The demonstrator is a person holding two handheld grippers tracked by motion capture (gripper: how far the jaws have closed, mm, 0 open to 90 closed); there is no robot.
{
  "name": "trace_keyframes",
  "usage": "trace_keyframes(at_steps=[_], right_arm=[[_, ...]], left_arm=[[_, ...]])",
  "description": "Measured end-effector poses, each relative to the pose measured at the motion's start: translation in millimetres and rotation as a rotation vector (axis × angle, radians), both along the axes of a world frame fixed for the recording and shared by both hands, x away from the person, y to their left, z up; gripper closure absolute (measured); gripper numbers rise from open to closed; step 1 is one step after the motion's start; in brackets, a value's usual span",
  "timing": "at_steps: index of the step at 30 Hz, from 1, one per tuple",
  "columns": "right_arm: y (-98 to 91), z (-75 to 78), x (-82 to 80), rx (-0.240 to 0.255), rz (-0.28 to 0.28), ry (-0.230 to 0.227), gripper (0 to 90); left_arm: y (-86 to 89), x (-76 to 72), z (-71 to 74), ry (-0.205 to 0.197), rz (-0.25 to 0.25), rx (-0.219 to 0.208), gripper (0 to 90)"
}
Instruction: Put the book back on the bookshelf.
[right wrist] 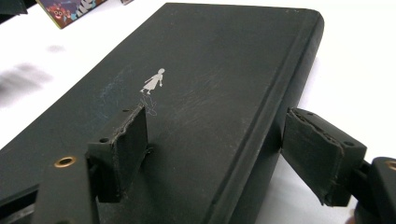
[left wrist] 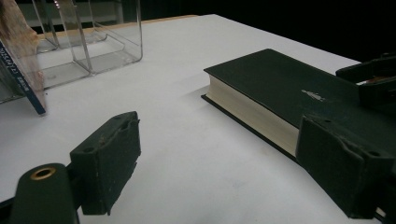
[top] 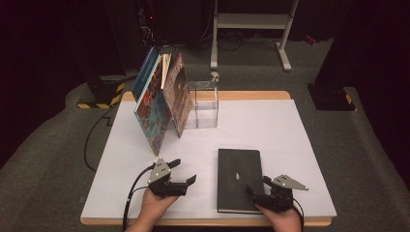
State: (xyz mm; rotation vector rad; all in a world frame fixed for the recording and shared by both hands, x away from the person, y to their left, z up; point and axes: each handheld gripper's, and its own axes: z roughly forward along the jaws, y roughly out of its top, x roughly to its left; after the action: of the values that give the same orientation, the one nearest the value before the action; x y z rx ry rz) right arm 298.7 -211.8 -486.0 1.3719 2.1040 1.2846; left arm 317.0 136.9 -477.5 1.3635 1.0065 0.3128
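We could not read the small pale figure on the black book's point(top: 238, 180) cover, and the leaning picture books point(top: 162, 99) hid the left part of the clear box point(top: 205, 104). What we saw of that box held nothing. The book lay flat at the table's point(top: 300, 145) near edge. Our left tongs point(top: 186, 170) gaped wide over bare table, gripping nothing. Our right tongs point(top: 258, 186) straddled the book's right edge, open, one pad above the cover, the other just beside the edge.

Two black hand-held grippers, bare hands

The left gripper point(top: 185, 171) and right gripper point(top: 257, 188) each carry a grey three-cornered plate, a trailing black cable, thick worn black pads point(left wrist: 106, 161) with small holes, and a brass-ringed hole beside one pad
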Motion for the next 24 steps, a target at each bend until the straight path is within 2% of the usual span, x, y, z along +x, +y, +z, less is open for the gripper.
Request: trace_keyframes(at_steps=[8, 14, 18, 21, 24], right_arm=[[8.0, 3.5, 3.7, -0.036, -0.023, -0.001, 23.0], [18.5, 4.8, 9.1, -0.042, -0.004, 0.009, 23.5], [32.3, 6.3, 17.3, -0.055, 0.023, 0.02, 23.4], [43.1, 7.5, 24.1, -0.067, 0.035, 0.025, 22.9], [53.4, 8.9, 32.1, -0.082, 0.051, 0.028, 22.7]], left_arm=[[-2.0, 0.9, -0.7, -0.003, 0.008, -0.001, 14.8], [-3.9, 0.4, -1.8, 0.005, -0.003, 0.007, 14.6], [-2.3, 0.6, -1.6, -0.002, 0.009, 0.01, 14.1], [-0.8, 3.0, -2.4, 0.023, 0.021, 0.006, 14.0], [0.0, 3.1, -2.4, 0.021, 0.023, 0.009, 14.5]])
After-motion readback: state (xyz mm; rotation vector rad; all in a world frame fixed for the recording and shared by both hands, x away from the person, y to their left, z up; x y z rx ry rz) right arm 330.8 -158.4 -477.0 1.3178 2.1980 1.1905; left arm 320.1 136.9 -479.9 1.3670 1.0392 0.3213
